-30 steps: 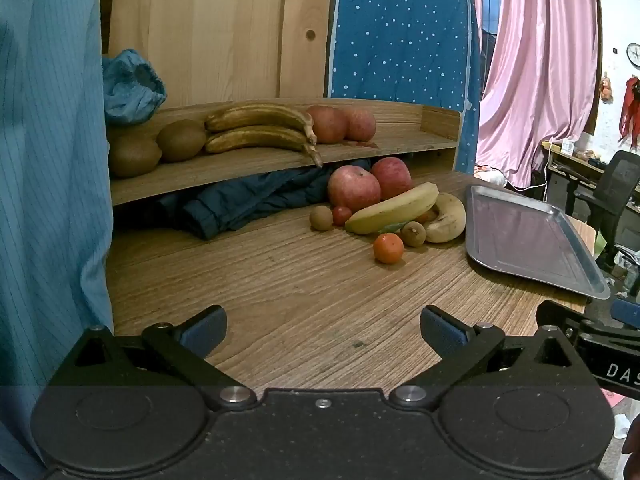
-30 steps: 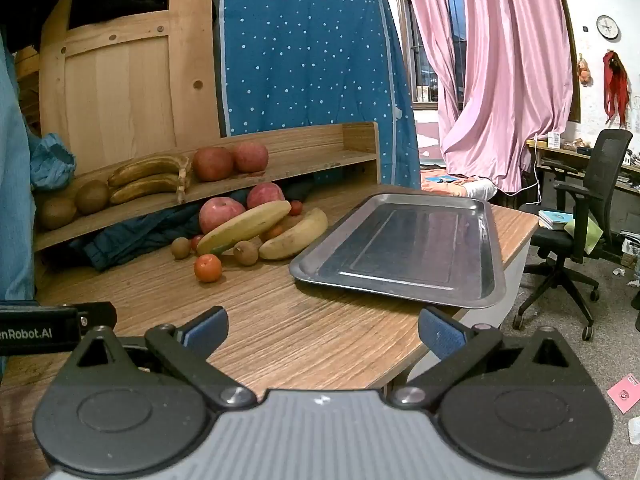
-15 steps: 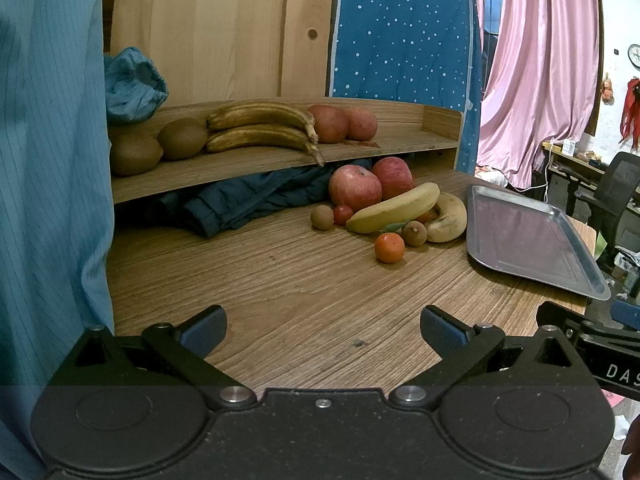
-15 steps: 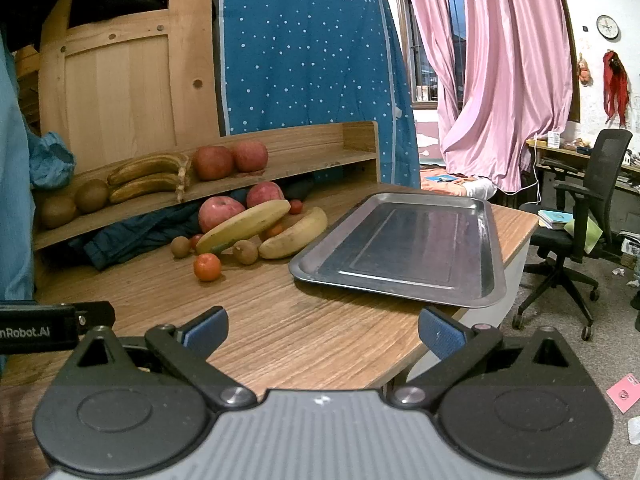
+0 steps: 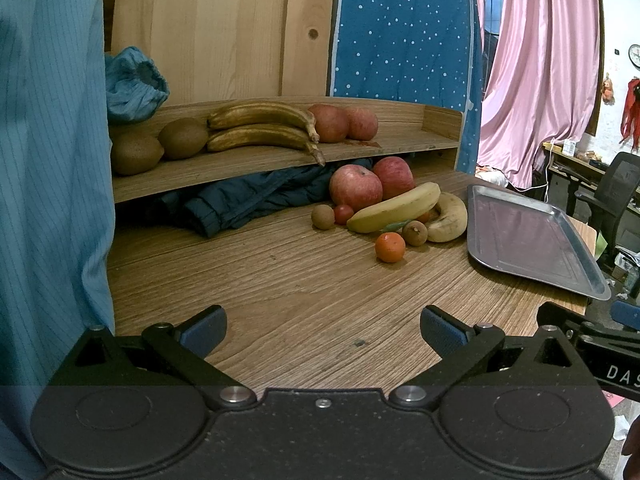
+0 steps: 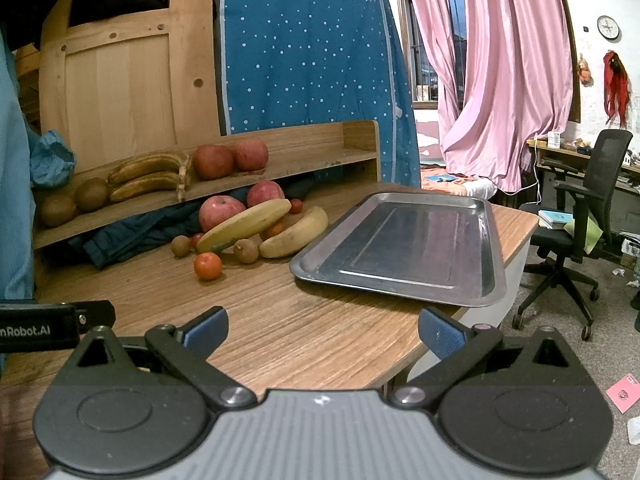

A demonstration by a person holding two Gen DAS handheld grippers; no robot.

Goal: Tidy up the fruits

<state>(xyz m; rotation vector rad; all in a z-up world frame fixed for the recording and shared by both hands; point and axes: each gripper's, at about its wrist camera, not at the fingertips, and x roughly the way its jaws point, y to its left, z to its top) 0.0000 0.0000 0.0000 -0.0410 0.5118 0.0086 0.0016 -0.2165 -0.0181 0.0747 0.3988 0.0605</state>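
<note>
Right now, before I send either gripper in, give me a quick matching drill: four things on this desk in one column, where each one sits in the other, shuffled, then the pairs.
Things:
1. brown bananas
2. small orange
3. metal tray
4. dark jacket

Places:
A. tucked under the wooden shelf
B. on the desk's right end, nothing on it
C. on top of the wooden shelf, beside two red apples
D. on the bare desk, nearest fruit of the pile to the grippers

Pairs: 1-C, 2-D, 3-B, 4-A
</note>
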